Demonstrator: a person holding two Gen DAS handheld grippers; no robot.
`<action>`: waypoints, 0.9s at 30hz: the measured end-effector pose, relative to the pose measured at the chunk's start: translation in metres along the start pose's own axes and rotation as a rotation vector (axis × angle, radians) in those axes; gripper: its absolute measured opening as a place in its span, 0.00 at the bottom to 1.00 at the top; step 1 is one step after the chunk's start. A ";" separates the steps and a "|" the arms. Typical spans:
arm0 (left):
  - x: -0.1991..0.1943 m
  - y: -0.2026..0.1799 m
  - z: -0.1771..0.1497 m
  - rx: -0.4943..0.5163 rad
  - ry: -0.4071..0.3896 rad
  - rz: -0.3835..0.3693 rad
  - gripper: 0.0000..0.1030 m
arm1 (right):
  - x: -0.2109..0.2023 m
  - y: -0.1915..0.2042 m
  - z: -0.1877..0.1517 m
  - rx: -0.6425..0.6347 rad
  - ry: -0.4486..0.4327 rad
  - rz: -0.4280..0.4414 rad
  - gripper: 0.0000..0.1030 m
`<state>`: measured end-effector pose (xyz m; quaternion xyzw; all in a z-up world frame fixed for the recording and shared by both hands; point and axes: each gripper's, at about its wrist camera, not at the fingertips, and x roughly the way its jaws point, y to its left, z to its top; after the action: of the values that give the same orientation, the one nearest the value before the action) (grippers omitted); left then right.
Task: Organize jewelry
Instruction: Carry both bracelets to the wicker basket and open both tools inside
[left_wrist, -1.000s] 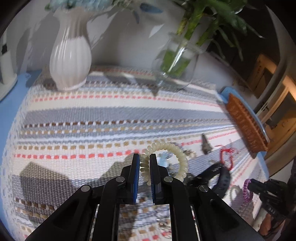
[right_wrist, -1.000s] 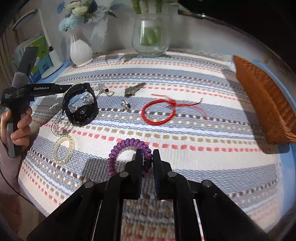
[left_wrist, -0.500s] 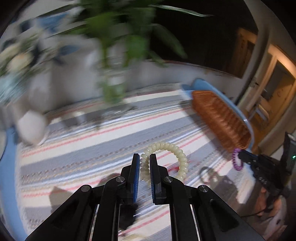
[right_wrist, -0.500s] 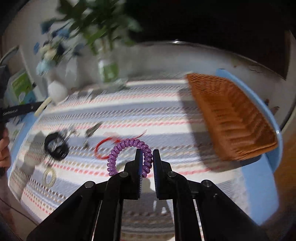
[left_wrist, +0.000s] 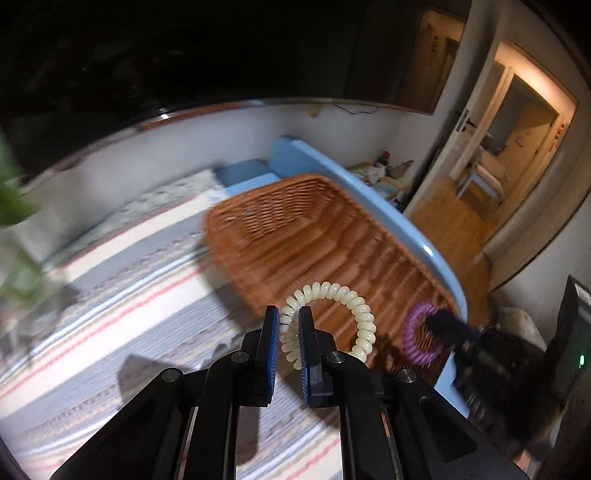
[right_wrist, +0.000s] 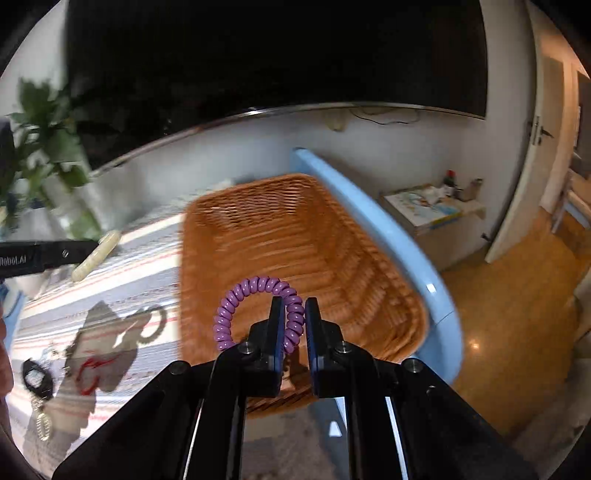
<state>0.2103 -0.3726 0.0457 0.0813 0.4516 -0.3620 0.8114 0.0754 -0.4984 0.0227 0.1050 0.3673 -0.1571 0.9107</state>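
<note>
In the left wrist view my left gripper (left_wrist: 288, 332) clamps the cream coil bracelet (left_wrist: 330, 317) short of the wicker basket (left_wrist: 295, 236) at 12 o'clock; in the right wrist view my right gripper (right_wrist: 294, 325) pinches the purple coil bracelet (right_wrist: 255, 310) above its rim, so early release risks a miss or bounce-out.

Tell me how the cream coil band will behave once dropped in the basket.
The cream coil band keeps its loop while pinched at one side, so probably springy and light. Round, it may bounce or roll slightly on the basket weave.

Rough woven wicker basket (left_wrist: 314, 236)
</note>
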 end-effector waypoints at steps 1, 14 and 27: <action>0.009 -0.006 0.003 0.004 0.005 -0.002 0.10 | 0.006 -0.003 0.001 0.001 0.009 -0.001 0.13; 0.087 -0.032 0.003 0.002 0.118 0.018 0.10 | 0.046 -0.026 -0.004 0.049 0.096 0.018 0.13; 0.028 -0.036 -0.013 0.006 0.009 -0.047 0.44 | 0.034 -0.021 0.000 0.061 0.095 0.014 0.18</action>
<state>0.1870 -0.4069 0.0228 0.0747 0.4561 -0.3821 0.8002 0.0908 -0.5254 -0.0024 0.1425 0.4043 -0.1566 0.8898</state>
